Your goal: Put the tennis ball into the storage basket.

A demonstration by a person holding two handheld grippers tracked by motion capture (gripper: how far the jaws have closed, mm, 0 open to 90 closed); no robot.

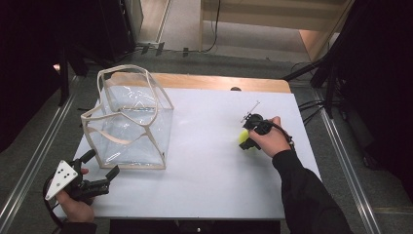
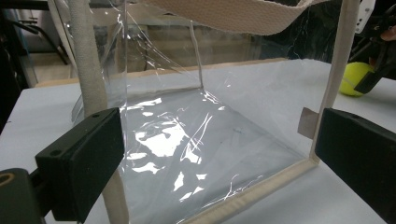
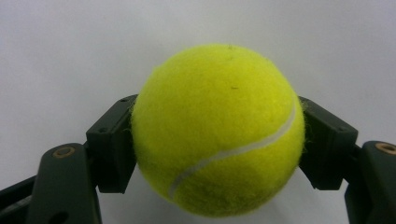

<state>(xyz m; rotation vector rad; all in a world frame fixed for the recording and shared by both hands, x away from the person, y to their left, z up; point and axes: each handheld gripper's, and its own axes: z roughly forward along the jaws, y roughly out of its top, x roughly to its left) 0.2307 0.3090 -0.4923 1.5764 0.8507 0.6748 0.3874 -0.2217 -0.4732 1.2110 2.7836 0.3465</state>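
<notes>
Left gripper [image 1: 100, 168], jaws apart, hovers at the near corner of the clear plastic bag [image 1: 131, 122], which stands upright and open-topped on the left of the white worktop [image 1: 209, 165]; its cream webbing handles [image 1: 127, 73] arch over the mouth. Right gripper [image 1: 249, 138], well apart to the right, is clamped on the tennis ball [image 1: 243, 138], both pads pressed to the felt.

Risks, as judged: the unsupported bag may slump or slide if the ball strikes a wall or a handle, and the round ball could roll out of a two-point hold.

The right gripper view resolves the ball's [image 3: 218, 130] seam and pad contact; the left gripper view shows the bag's [image 2: 187, 140] empty floor.
</notes>
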